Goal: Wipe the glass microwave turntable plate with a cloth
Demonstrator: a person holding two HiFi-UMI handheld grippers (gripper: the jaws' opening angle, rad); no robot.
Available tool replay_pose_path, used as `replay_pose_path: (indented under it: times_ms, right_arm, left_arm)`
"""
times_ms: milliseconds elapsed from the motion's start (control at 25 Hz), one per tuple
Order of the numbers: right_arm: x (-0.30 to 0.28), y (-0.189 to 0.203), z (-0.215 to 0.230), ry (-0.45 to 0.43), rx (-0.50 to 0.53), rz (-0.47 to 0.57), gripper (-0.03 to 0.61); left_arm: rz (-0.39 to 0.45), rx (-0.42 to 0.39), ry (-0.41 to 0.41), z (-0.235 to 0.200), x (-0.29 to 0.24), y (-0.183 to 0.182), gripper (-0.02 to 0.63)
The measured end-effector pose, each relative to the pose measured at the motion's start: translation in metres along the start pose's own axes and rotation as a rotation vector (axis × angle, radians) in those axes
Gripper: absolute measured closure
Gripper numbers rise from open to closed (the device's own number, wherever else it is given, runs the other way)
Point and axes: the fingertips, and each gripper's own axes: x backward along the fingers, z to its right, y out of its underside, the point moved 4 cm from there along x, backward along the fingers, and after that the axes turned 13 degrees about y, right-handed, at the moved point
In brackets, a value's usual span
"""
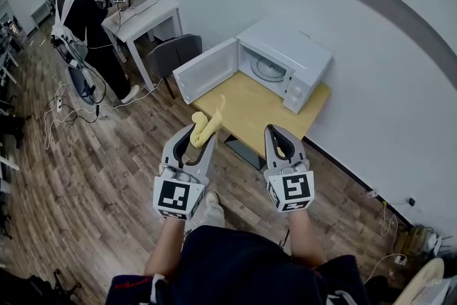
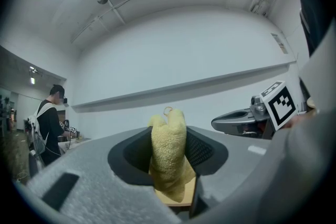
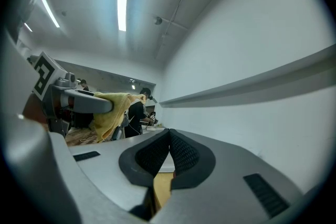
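Over on the left, the left gripper (image 1: 200,138) is clamped on the yellow cloth (image 2: 169,153), which bunches up between the jaws with a loose tail poking forward. That tail could snag on the open microwave door (image 1: 206,71) on the way in. The cloth might also slip free if only a fold is pinched. Further right, the right gripper (image 1: 277,133) has its jaws pressed together on nothing. The glass turntable plate (image 1: 270,68) sits inside the microwave (image 1: 289,57) on the wooden worktop (image 1: 246,111), well ahead of both grippers. Pressing hard on one edge could tip the plate off its support, I reckon, and the cavity looks tight.
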Motion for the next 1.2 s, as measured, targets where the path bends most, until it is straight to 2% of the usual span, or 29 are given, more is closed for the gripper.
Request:
replay_pose_path:
  times_ms: [360,760,1200]
  right_arm:
    - [-0.086,-0.011,-0.023,0.013,0.025,0.001,0.568]
    - [-0.176,-0.007,-0.048,0.050,0.050,-0.020,0.568]
    - [-0.230,0.020,-0.061,0.102,0.065,-0.091,0.568]
  left_arm:
    - [0.015,0.011,0.023,-0.089,-0.034,0.006,0.453]
    - [0.020,0.032,0.069,-0.181,-0.070,0.028,0.453]
    - [-0.010,0.078,0.143,-0.233,-0.102,0.067,0.453]
